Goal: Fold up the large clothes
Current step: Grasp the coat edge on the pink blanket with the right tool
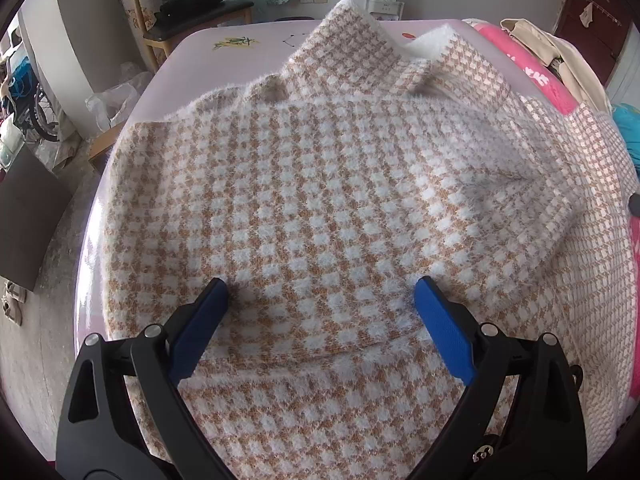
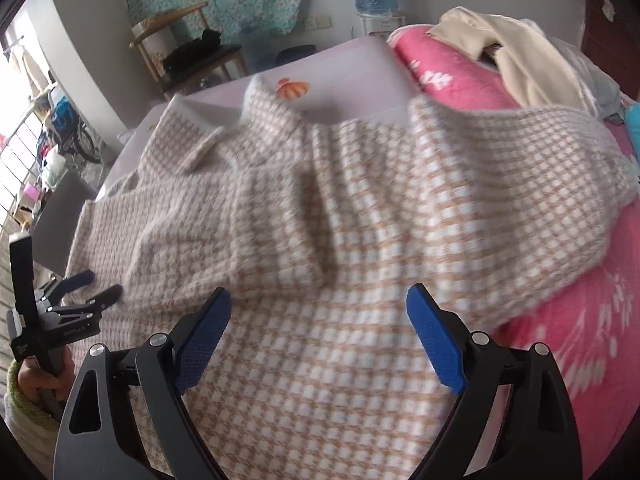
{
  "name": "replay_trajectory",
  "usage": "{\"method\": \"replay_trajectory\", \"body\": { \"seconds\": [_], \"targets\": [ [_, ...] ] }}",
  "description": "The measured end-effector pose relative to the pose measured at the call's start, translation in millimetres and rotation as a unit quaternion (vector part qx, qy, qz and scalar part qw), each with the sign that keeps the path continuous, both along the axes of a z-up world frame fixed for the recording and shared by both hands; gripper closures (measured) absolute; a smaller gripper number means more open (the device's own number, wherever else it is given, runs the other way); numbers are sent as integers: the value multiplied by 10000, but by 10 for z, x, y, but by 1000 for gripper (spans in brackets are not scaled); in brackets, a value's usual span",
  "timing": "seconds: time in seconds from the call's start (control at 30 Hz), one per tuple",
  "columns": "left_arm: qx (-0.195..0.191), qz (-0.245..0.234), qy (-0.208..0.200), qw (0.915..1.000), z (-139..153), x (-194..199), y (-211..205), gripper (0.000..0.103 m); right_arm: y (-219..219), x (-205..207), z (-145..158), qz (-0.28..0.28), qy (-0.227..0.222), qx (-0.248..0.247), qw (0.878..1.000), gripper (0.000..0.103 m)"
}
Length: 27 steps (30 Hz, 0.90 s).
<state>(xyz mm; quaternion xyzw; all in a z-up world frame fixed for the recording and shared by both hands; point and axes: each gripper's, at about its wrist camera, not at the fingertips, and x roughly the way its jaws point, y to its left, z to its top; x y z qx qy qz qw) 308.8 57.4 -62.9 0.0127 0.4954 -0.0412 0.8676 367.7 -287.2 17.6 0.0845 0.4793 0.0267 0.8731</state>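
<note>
Tan-and-white checked sweater [image 1: 320,208], pale lilac table [image 1: 192,52], pink white-flowered blanket [image 2: 568,320], blue gripper pads [image 2: 436,344]

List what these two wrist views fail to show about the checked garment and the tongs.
- Checked garment: near hem cut off by the bottom edge in both views.
- Its right sleeve: motion blur in the right wrist view smears the weave and folds.
- Left tongs: small and blurred at the right view's left edge; contact with the cloth unclear.
- Right tongs: open; absent from the left view.
</note>
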Motion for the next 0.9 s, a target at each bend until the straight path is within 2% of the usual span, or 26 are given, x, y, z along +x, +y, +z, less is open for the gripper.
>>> {"method": "replay_trajectory", "body": {
  "seconds": [0.13,0.23,0.37,0.47,0.53,0.67,0.77,0.83,0.9],
  "targets": [
    [3,7,13,10000,2,12,0,12,-797,86,232,-665,-108,-39,9977,16],
    [4,11,25,10000,-2,17,0,12,-1540,219,278,-1320,-80,239,9909,16],
    [7,6,28,10000,1,57,-8,11,-2450,398,162,-2215,63,868,9713,16],
    [11,11,47,10000,-11,61,-12,10,-2935,529,0,-2814,211,1140,9526,16],
    [16,17,67,10000,-18,51,-14,9,-3160,610,-115,-3118,270,1261,9413,22],
    [34,22,97,9999,-33,22,-23,8,-3434,784,-347,-3459,444,1275,9285,29],
    [42,28,128,9999,-25,-1,-28,8,-3583,855,-531,-3697,432,1473,9164,34],
    [44,23,138,9999,-19,-15,-26,8,-3593,894,-580,-3742,310,1493,9147,35],
    [45,21,141,9999,-20,-6,-29,8,-3587,929,-578,-3718,254,1320,9185,39]
  ]
}}
